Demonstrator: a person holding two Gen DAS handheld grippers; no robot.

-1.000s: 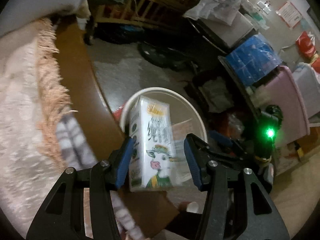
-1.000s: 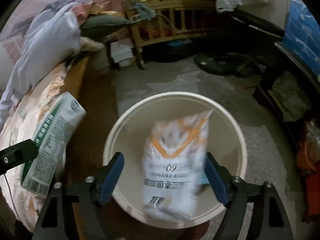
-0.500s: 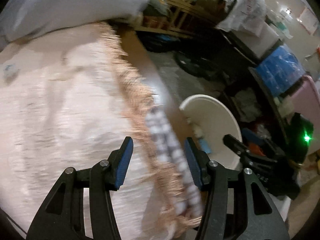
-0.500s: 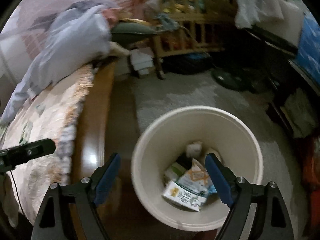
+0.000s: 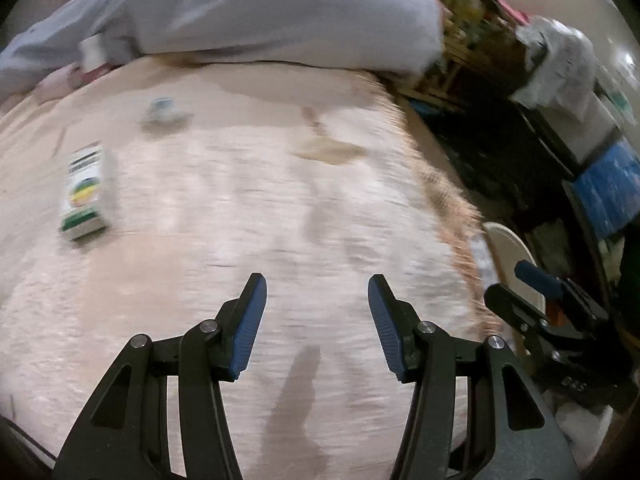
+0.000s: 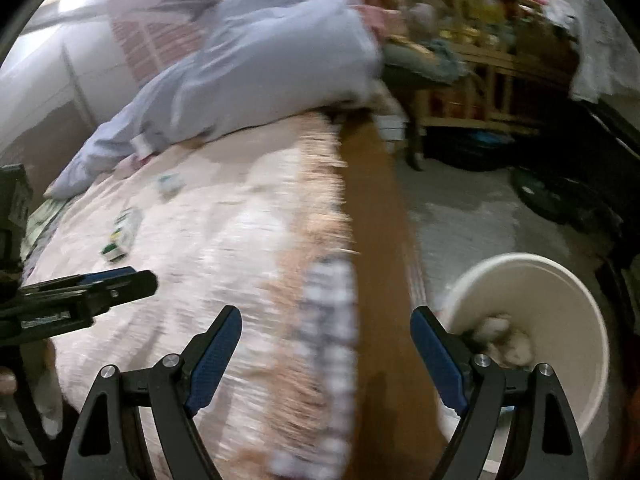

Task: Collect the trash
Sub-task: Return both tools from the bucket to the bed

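Currently, item one: a green-and-white carton lies flat on the pink blanket, far left of the left gripper, its long axis running near to far. Both the left gripper and right gripper stand open and empty. White bin sits on the floor, right of the bed.

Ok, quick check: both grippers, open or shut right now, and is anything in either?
Left gripper: open, nothing between its fingers, over the pink blanket.
Right gripper: open, empty, over the bed edge beside the white bin.
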